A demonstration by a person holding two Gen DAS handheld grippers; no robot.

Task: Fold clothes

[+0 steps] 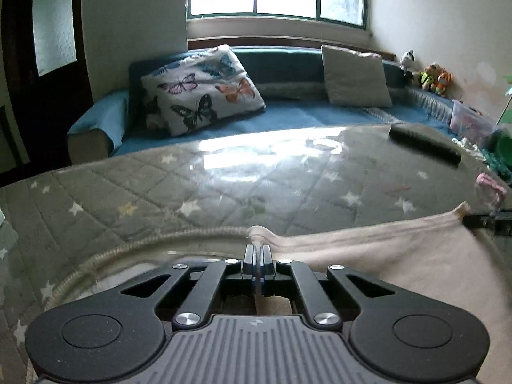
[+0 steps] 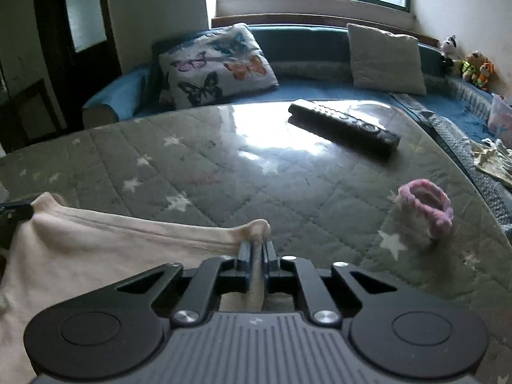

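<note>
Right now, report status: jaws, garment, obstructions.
Left gripper and right gripper: jaws shut, each on a corner of the pale pink garment, its edge stretched between them. Remote control and pink-cuffed sock lie ahead on the quilted cover.

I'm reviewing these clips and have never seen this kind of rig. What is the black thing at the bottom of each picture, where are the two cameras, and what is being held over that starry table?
No robot arm here: a person holds a two-finger gripper in each hand, and a fisheye camera on each looks forward along its fingers. One picture is from the left gripper, the other from the right gripper. Both are shut on corners of one pale pink garment, stretched between them over the table, which has a grey star-patterned quilted cover under clear plastic. On the table lie a black remote control and a small pink-rimmed knitted item. Behind is a blue sofa with a butterfly pillow.
</note>
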